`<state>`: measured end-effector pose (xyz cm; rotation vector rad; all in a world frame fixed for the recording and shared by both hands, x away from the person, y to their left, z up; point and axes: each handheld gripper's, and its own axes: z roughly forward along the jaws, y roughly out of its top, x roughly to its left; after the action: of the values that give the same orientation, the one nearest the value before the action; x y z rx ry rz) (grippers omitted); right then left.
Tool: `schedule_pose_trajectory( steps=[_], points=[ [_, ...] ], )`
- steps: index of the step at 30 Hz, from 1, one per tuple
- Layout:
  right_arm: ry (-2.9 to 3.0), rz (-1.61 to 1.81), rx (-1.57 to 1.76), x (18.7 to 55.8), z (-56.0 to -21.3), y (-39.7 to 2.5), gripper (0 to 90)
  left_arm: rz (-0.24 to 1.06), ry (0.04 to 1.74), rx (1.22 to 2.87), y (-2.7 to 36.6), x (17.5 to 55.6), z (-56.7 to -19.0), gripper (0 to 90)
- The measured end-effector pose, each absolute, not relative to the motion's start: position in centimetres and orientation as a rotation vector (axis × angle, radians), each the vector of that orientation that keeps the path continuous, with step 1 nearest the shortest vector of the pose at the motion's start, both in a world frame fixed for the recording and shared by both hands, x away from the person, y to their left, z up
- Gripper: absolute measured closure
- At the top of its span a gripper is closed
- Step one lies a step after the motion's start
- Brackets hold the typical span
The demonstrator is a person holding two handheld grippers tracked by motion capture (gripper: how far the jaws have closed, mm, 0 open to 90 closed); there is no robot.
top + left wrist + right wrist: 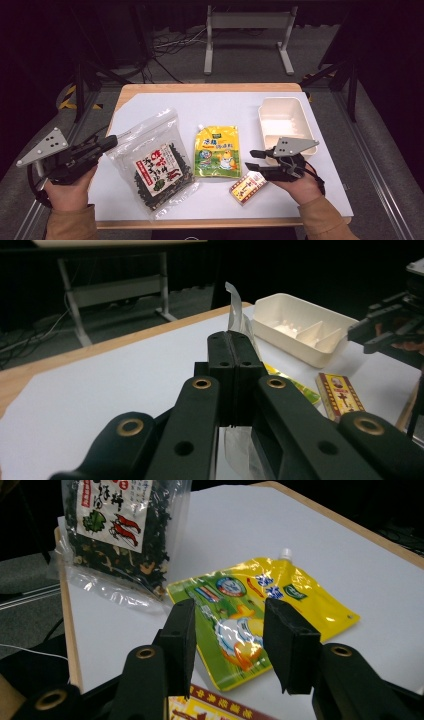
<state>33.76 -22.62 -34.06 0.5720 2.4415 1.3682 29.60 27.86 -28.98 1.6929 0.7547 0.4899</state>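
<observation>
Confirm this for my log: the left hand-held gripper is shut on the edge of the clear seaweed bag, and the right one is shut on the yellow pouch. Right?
Not quite. The right hand-held gripper is open, not shut on the yellow pouch; the right gripper view shows its jaws apart above the pouch. The left hand-held gripper is indeed shut on the edge of the seaweed bag.

I see bare worktop [225, 102] behind the seaweed bag [152, 160] and yellow pouch [217, 151]; only narrow gaps between bag, pouch and small box [248, 187]; the tray [284, 125] blocks the far right corner.
</observation>
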Motion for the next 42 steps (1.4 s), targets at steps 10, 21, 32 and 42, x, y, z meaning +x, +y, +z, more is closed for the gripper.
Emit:
schedule_pose_trajectory(
  steps=[10,21,32,42],
  points=[
    [2.48,1.425,0.455,34.9,-32.2,-18.7,51.7,0.486,0.666,1.687,27.6,28.7,-28.3,90.0],
    [2.515,1.514,0.396,36.5,-30.5,-14.9,47.8,0.498,0.561,1.697,26.6,27.8,-27.6,90.0],
    [2.554,1.534,0.363,38.3,-30.7,-11.1,43.7,0.49,0.493,1.698,26.0,27.3,-27.4,90.0],
    [2.594,1.598,0.351,39.9,-30.9,-9.0,41.4,0.485,0.469,1.697,25.7,26.7,-27.4,90.0]
  ],
)
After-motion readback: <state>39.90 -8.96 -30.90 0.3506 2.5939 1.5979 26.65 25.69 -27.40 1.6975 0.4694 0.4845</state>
